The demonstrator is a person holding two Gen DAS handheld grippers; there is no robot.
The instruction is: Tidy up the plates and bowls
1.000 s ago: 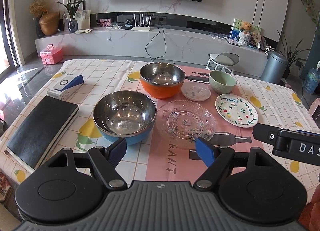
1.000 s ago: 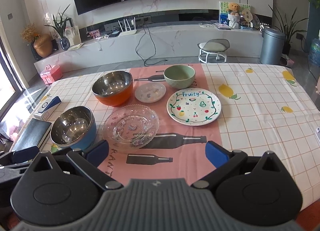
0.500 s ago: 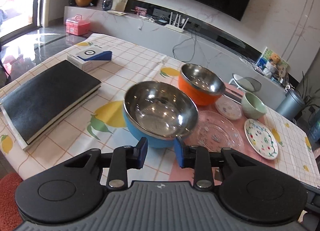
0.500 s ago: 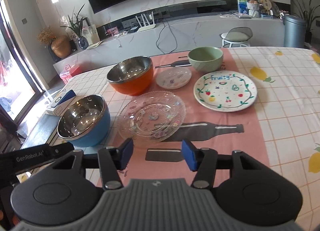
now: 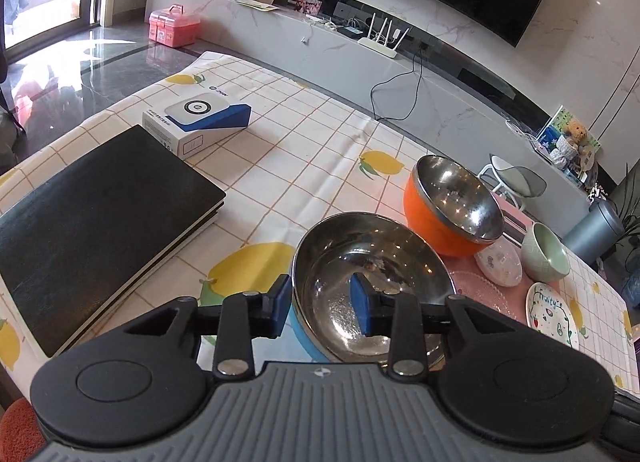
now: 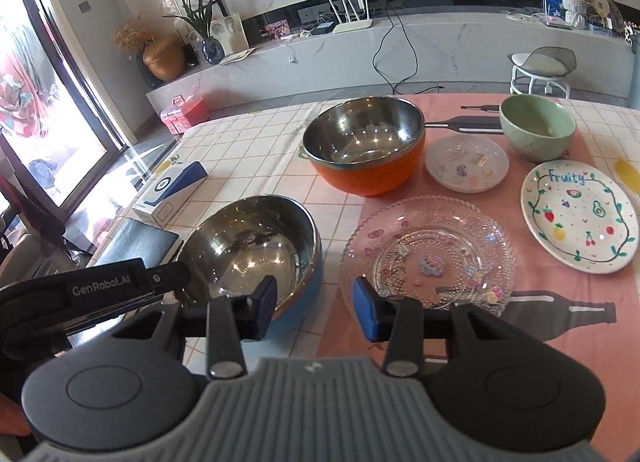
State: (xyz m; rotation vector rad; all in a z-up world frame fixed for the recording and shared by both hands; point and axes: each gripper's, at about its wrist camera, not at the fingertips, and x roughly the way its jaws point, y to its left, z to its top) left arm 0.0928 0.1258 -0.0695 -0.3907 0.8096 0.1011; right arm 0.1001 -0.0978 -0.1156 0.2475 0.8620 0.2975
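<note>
— What had changed by that moment?

— Both my tongs had come down from a wide, high look over the whole worktop [image 6: 248,166] to close range. My left tongs [image 5: 320,308] had swung left and dropped onto the steel-lined bowl with the blue outer shell [image 5: 372,282], low and centre in the left view. One blue pad [image 5: 280,304] sat outside its near wall and the other inside the steel basin, so the rim lay between them.

— Gripping it?

— Not yet, as far as I could see. The jaws had narrowed from full spread and were easing apart a little; the inner pad stood clear of the wall. So: open, straddling the rim.

— And your right?

— My right tongs [image 6: 316,308] were closing, from wide to about half, with nothing between them. They hung at lower centre of the right view, just short of the clear beaded glass plate [image 6: 428,258].

— What did that mean for the job?

— I judged sorting had barely begun. The steel-lined orange bowl [image 6: 368,146], the pale green ceramic bowl [image 6: 536,130], the small white saucer [image 6: 466,162] and the white fruit-painted plate [image 6: 580,218] all sat apart, unstacked. The blue bowl looked like the first pick, probably to nest with the orange one.
</note>
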